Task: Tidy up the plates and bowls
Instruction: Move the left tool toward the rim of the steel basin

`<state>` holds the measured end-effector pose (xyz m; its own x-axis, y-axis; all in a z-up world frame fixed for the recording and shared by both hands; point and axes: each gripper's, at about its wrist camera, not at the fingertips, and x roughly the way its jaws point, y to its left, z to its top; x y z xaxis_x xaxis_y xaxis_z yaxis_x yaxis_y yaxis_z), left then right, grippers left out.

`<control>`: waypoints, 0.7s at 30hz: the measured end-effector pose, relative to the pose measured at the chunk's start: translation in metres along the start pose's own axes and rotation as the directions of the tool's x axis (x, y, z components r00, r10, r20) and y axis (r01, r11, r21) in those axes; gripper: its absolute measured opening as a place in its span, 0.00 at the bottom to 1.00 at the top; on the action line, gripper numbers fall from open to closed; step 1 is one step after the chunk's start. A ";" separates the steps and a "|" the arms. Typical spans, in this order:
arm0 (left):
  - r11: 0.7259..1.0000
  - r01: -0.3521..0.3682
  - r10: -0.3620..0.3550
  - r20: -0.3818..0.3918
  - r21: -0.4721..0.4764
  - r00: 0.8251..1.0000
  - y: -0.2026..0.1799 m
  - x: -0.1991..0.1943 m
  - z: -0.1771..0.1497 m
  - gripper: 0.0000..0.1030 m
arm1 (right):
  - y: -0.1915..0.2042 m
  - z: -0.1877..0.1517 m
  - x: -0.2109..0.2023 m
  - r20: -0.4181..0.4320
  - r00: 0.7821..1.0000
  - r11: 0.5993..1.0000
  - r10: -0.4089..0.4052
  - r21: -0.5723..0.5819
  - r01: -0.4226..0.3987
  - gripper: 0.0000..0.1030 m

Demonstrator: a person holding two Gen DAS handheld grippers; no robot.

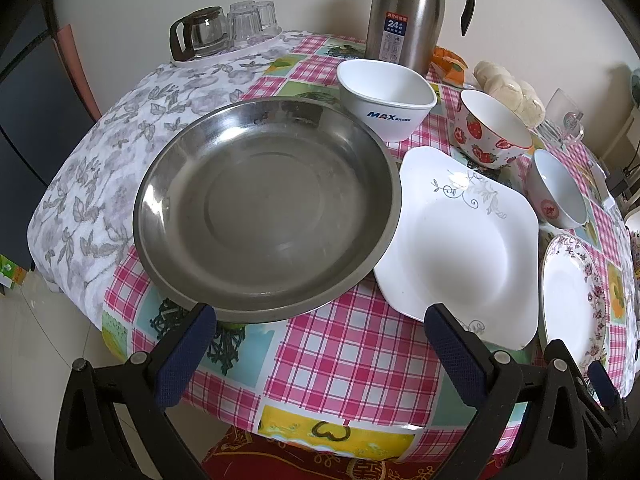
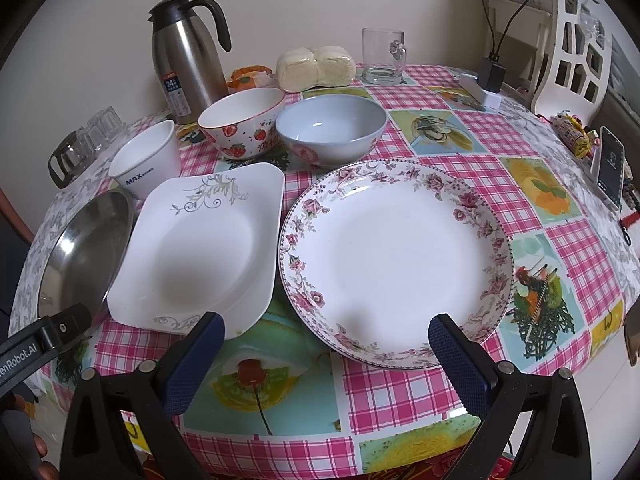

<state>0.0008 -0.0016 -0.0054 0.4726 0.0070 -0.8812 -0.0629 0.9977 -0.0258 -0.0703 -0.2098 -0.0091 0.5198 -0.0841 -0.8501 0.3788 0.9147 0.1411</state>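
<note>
Nothing looks stacked yet, as I judge it: every dish sits alone on the pink checked tablecloth (image 2: 400,392), so all the sorting is left.

Taking the square white plate with grey scrollwork (image 2: 200,240) as my landmark: nearest me, my left gripper (image 1: 320,344) and right gripper (image 2: 326,350) hover over the table's front edge, jaws wide apart, holding nothing.

Left of the landmark, touching it, lies the round stainless steel dish (image 1: 264,208); right of it, the round floral-rimmed plate (image 2: 396,260).

Beyond the landmark stand the white MAX bowl (image 1: 386,96), the strawberry-patterned bowl (image 2: 242,128) and the pale blue bowl (image 2: 330,132); farther back, the steel vacuum jug (image 2: 188,60).
</note>
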 end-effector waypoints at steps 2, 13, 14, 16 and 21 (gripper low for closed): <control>1.000 0.001 -0.001 0.000 0.000 1.000 0.000 0.000 0.000 1.00 | 0.000 0.000 0.000 0.000 1.000 1.000 0.000 -0.001 0.000 1.00; 1.000 -0.003 0.003 0.005 -0.017 1.000 0.003 0.001 0.001 1.00 | 0.003 0.000 0.002 -0.001 1.000 1.000 -0.003 -0.011 0.003 1.00; 1.000 -0.013 0.014 0.011 -0.029 1.000 0.005 0.000 0.003 1.00 | 0.005 0.000 0.001 0.005 1.000 1.000 0.000 -0.019 0.001 1.00; 0.999 -0.022 0.023 0.017 -0.049 1.000 0.011 0.001 0.006 1.00 | 0.009 0.003 0.000 0.017 1.000 0.999 0.004 -0.036 -0.004 1.00; 0.992 -0.028 0.032 0.027 -0.121 0.999 0.033 0.002 0.022 1.00 | 0.027 0.011 0.002 0.036 0.999 0.998 0.023 -0.065 -0.021 1.00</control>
<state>0.0189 0.0331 0.0024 0.4944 0.0403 -0.8683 -0.1817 0.9816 -0.0580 -0.0506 -0.1896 -0.0013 0.5558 -0.0771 -0.8277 0.3169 0.9402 0.1252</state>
